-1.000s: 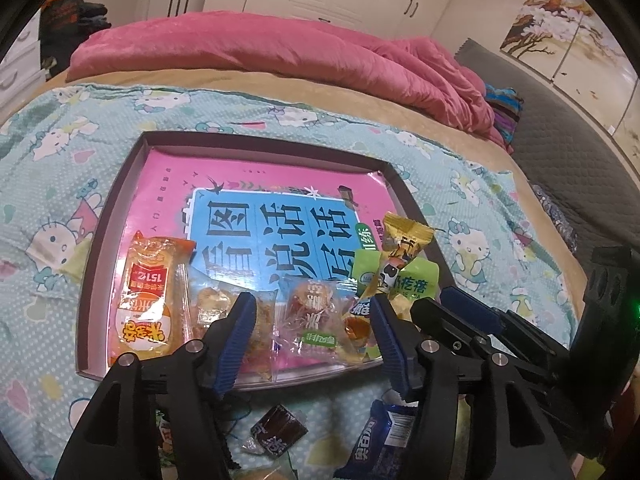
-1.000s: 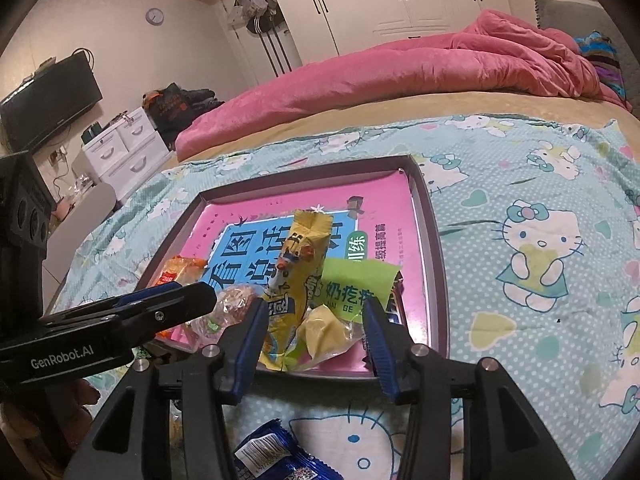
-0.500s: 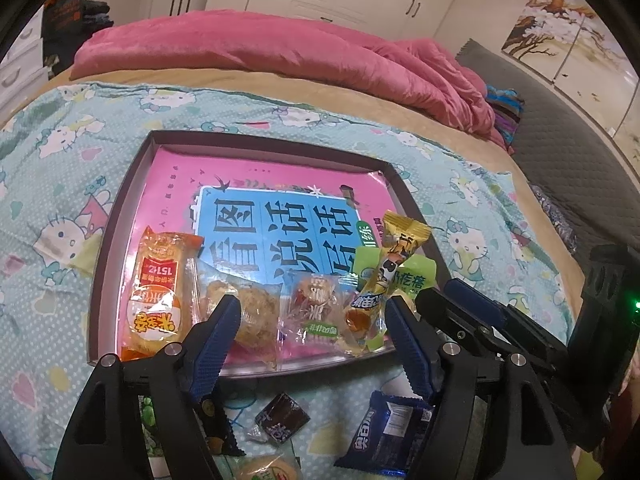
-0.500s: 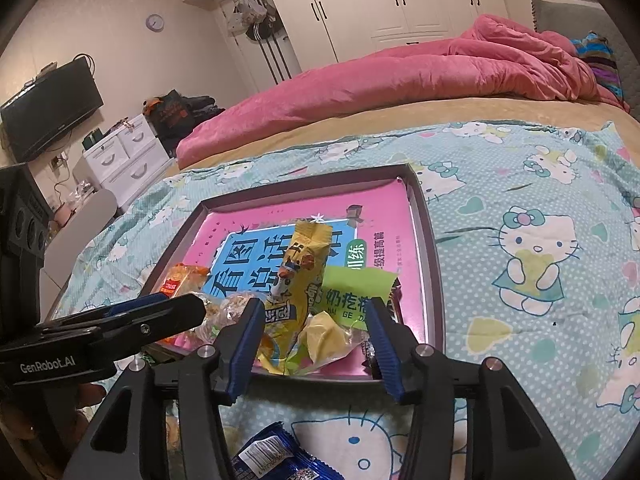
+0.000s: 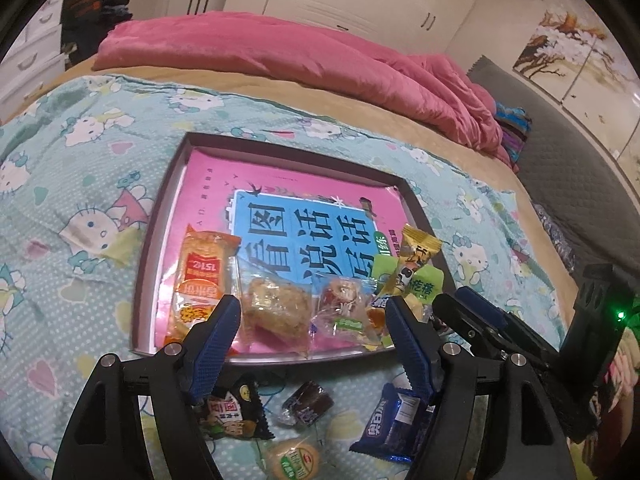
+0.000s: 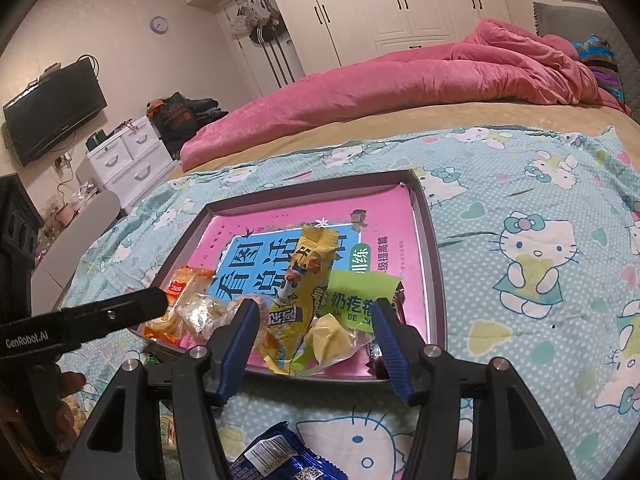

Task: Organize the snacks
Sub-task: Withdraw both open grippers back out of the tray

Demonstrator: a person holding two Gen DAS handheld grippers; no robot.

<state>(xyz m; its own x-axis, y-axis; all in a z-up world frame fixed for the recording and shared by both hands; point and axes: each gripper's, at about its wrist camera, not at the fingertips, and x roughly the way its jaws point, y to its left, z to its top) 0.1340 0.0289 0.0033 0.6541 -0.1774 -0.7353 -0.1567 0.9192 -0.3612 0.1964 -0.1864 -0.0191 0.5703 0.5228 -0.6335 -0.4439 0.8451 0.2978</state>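
A dark-rimmed tray (image 5: 160,236) with a pink and blue liner lies on the bed and holds several snacks along its near edge: an orange packet (image 5: 202,276), a clear-wrapped pastry (image 5: 278,308), a clear candy pack (image 5: 344,308), a yellow stick pack (image 6: 304,284) and a green packet (image 6: 362,296). My left gripper (image 5: 312,320) is open and empty above the tray's near rim. My right gripper (image 6: 314,320) is open and empty over the tray's near right corner (image 6: 436,320). Loose snacks lie on the sheet in front: a black packet (image 5: 230,414), a dark candy (image 5: 308,402), a round green-label cake (image 5: 294,458), a blue packet (image 5: 390,426).
The Hello Kitty sheet (image 6: 540,248) covers the bed around the tray. A pink duvet (image 6: 400,76) is bunched at the far side. White drawers (image 6: 132,160) and a wall TV (image 6: 52,112) stand to the left. The blue packet also shows in the right wrist view (image 6: 280,460).
Both grippers have drawn back toward me and risen a little. More of the loose snacks in front of the tray have come into the left wrist view. Both stay open and empty.
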